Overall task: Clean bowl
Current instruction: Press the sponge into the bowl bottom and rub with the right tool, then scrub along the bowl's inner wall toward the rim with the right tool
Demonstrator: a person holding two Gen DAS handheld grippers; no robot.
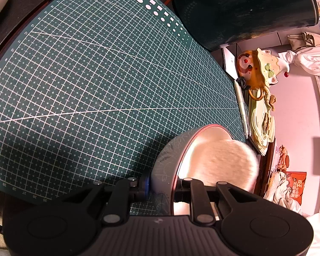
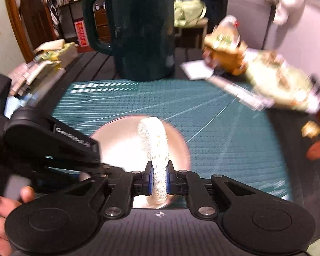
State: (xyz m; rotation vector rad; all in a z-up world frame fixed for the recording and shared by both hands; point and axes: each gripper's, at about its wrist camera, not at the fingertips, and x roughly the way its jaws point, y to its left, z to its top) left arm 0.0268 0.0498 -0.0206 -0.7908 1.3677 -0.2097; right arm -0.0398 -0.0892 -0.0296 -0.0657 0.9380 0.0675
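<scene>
The green cutting mat (image 1: 91,81) bore small ruler numbers along its near edge in the left wrist view: 40, 39, 38, 37, 36 and 35. An orange packet (image 1: 296,186) at the right edge carried large Chinese characters, too distorted to read with certainty. In the right wrist view, the black arm of the left gripper (image 2: 74,143) showed a blurred white brand, apparently "GenRobot.AI"

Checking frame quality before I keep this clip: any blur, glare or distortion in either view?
Left wrist view: sharp, but fisheye bends the cutting mat grid; warm cast. Right wrist view: motion blur smears the mat and clutter, and glare whitens the bowl interior around the sponge.
</scene>
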